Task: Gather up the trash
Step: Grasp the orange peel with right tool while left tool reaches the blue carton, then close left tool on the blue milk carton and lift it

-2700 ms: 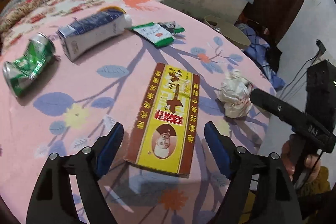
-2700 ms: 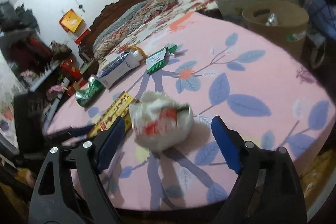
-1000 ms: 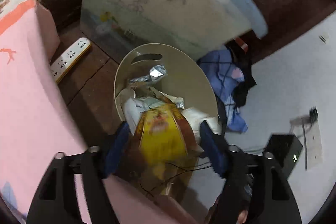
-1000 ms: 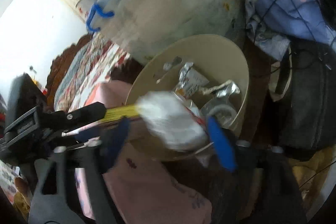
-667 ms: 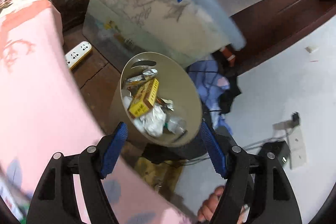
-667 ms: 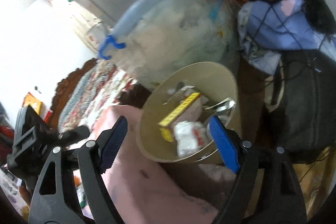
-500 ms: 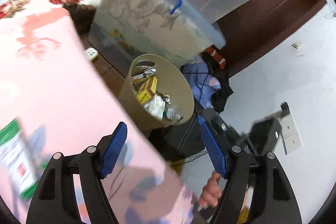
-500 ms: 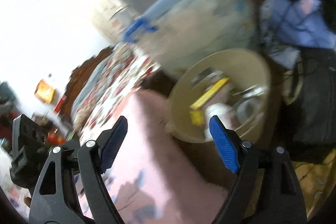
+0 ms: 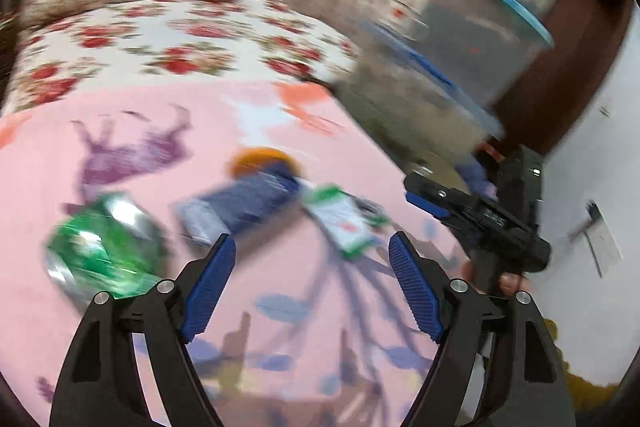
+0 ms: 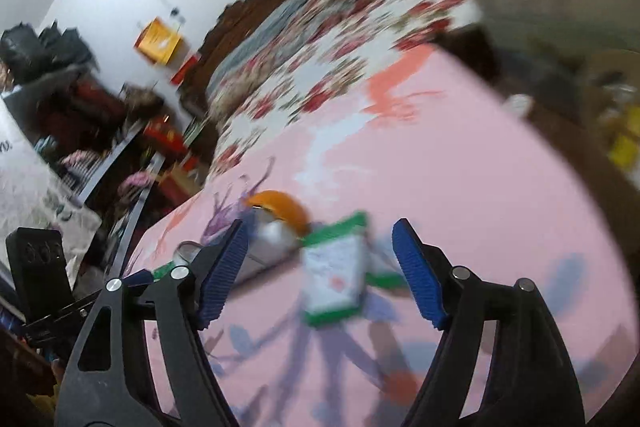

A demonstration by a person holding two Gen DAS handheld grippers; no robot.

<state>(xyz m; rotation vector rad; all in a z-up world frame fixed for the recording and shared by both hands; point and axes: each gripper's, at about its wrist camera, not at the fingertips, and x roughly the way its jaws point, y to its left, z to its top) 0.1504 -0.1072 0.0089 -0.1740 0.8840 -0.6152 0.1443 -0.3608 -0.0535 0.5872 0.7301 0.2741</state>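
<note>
- Our left gripper (image 9: 310, 281) is empty, its jaws opening wide above the pink flowered bench (image 9: 120, 131).
- Ahead of it to the left lies a crushed green can (image 9: 102, 245) on its side, silver showing at the dents.
- Just beyond lies a blue and white carton (image 9: 244, 205) with an orange end, tipped over.
- Beside the carton sits a flat green and white packet (image 9: 340, 223).
- Our right gripper (image 10: 318, 269) holds nothing, its jaws closing slightly but wide apart; the same packet (image 10: 334, 277) lies on the bench between them, blurred.
- At the right edge we see the tan waste bin (image 10: 612, 99), with yellow trash inside.
</note>
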